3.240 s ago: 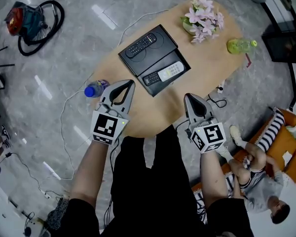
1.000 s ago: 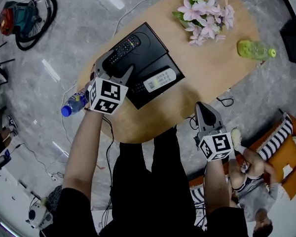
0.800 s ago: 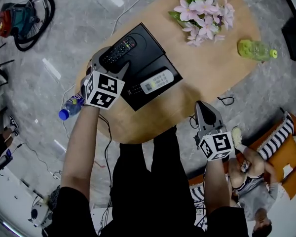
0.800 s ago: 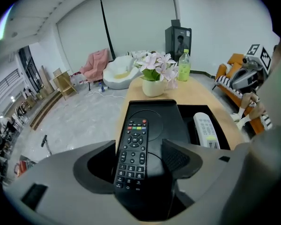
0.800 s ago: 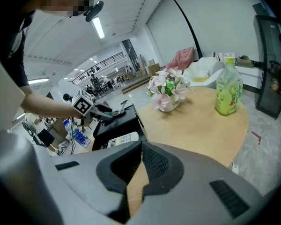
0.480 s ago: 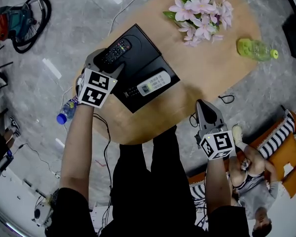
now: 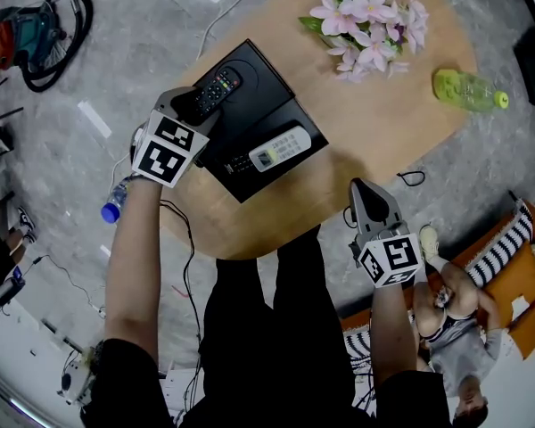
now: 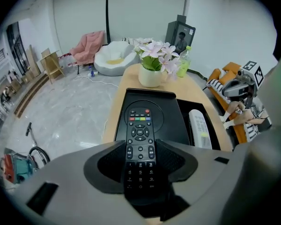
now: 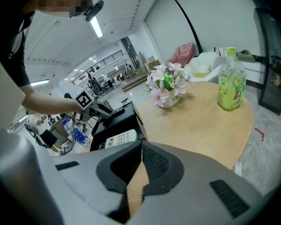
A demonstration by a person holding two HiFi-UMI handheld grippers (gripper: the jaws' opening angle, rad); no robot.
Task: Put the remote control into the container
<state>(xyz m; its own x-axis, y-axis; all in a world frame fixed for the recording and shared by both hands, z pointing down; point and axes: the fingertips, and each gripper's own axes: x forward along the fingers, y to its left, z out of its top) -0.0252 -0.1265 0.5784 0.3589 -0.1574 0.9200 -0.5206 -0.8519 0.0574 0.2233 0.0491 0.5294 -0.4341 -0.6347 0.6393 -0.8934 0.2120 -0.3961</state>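
Remote control (image 8: 139, 146) gripped lengthwise in left claw (image 8: 140, 143), jaws just closed in

Left tongs (image 7: 201, 107): pointing steeply down, marker cube facing up. Bare left forearm (image 7: 134, 239) stretched well forward of the body. Jaws have just been closing; black remote control (image 8: 140, 125) lies lengthwise between them, both pads against its sides.

Right tongs (image 7: 366, 188): held close to the body, angled forward and down. Jaws together, nothing between. Right forearm (image 7: 388, 328) tucked in, short reach.
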